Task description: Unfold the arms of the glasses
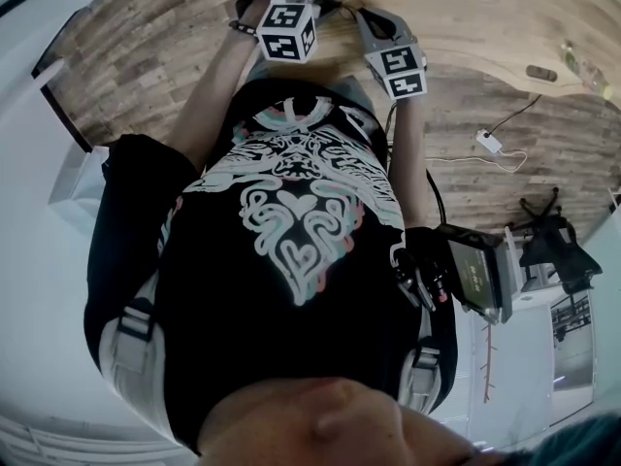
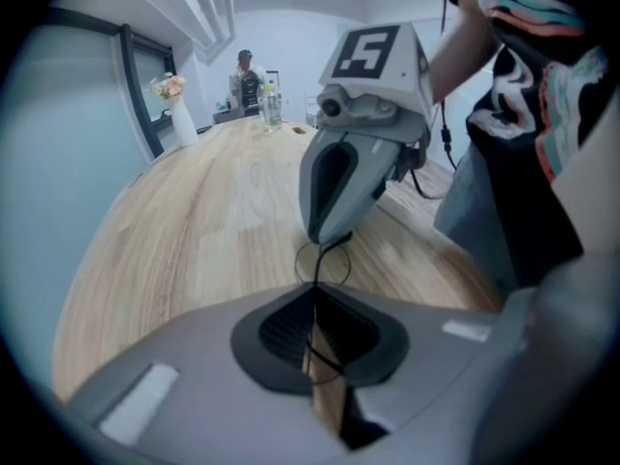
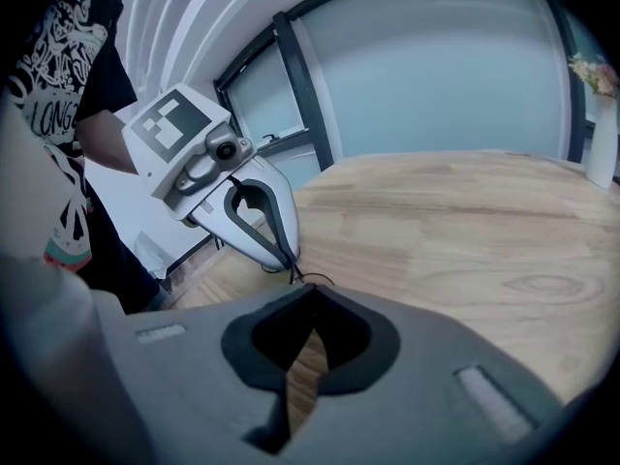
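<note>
Left gripper view: left hand-held gripper (image 2: 315, 296) clamped on glasses (image 2: 316, 260) over desk (image 2: 194, 240); right hand-held gripper (image 2: 327, 243) pinching opposite end. Thin wire frame, likely light, easily bent; hold near hinges.

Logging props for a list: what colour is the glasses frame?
Black. The thin wire glasses frame shows best in the left gripper view.

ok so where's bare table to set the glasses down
The table is bare wood out to the vase and bottle at its far end. Crowded only at the near edge, where the left gripper and right gripper pinch the glasses.
</note>
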`<state>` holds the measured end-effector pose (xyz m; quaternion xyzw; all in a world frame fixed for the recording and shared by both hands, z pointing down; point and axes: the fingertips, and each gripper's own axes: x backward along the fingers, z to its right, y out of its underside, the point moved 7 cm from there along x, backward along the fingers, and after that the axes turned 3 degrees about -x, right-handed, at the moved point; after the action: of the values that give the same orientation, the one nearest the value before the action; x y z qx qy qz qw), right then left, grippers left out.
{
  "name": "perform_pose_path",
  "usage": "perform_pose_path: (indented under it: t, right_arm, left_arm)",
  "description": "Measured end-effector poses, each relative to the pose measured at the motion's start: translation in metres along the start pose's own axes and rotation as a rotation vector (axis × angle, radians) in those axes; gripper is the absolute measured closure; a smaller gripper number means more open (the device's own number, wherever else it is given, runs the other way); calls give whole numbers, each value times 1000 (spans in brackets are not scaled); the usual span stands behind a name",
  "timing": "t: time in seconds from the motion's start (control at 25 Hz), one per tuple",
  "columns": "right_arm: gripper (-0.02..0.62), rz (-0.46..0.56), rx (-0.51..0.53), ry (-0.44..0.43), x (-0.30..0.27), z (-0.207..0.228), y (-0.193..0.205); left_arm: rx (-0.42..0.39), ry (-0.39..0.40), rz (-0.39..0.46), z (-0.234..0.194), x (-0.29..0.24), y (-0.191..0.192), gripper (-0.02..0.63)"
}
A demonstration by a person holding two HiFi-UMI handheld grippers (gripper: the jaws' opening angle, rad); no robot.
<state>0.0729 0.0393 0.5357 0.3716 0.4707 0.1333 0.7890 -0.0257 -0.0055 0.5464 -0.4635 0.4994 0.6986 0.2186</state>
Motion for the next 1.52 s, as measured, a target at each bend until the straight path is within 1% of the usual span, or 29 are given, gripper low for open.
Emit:
perform_pose_path:
  t: [0.12, 0.24, 0.44, 0.64, 0.8, 1.0, 1.2, 1.52]
  right_arm:
    - [597, -26, 7, -1, -3, 1, 3]
    - [597, -39, 6, 2, -4, 2, 5]
    - [597, -47, 14, 12, -3, 4, 9]
    - [597, -42, 20, 19, -3, 4, 11]
    - [597, -43, 23, 18, -4, 6, 10]
    - [597, -40, 23, 20, -5, 6, 11]
    - [597, -39, 27, 25, -6, 6, 12]
    - [597, -36, 35, 30, -7, 5, 14]
  left_arm:
    - [-4, 6, 13, 2, 0, 0, 612]
    - [10, 5, 39, 3, 0, 1, 611]
    - [9, -24, 89, 6, 4, 0, 611]
    - [52, -39, 154, 6, 12, 2, 611]
    - [98, -75, 202, 5, 20, 8, 611]
    - [136, -115, 224, 8, 24, 12, 611]
    - [196, -175, 263, 8, 28, 15, 611]
    - [260, -272, 272, 10, 37, 22, 614]
